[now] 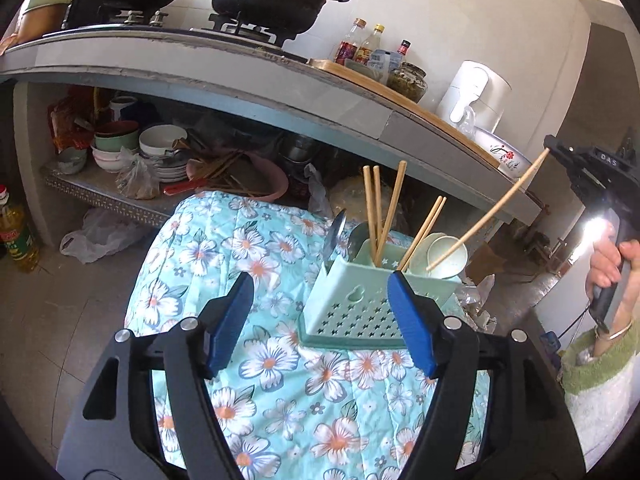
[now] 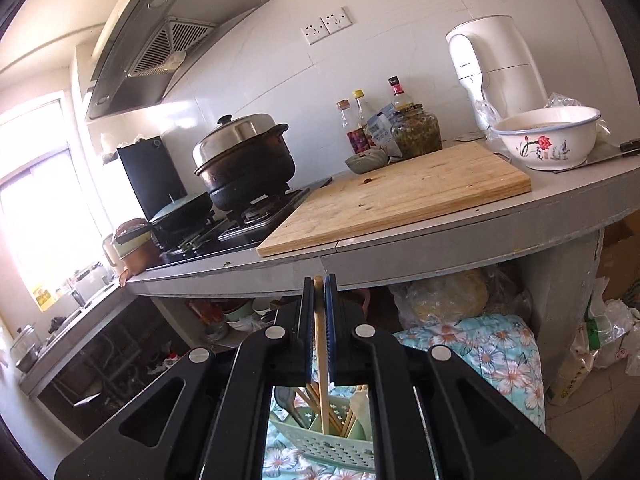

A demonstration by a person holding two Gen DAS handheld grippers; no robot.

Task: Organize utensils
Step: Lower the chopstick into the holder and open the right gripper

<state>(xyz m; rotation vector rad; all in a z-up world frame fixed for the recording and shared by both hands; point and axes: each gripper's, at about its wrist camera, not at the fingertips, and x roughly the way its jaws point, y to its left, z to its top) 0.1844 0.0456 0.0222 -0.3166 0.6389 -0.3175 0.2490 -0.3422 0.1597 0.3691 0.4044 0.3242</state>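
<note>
A wooden cutting board (image 2: 396,196) lies on the desk (image 2: 440,240) beyond the right jaws, a flowered white bowl (image 2: 546,138) at its right end. Left of the board, a lidded black pot (image 2: 244,160) sits on the stove (image 2: 236,224). Sauce bottles (image 2: 360,124) stand behind.

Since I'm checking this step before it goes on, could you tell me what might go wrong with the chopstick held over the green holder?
1. The right gripper pinches one chopstick near its top end only, so it could pivot or slip.
2. Its lower tip hangs by the pale spoon, and could catch there rather than drop into a compartment.
3. The green utensil holder stands on a soft floral quilt; the open left gripper isn't steadying it, so a nudge might tip it.
</note>
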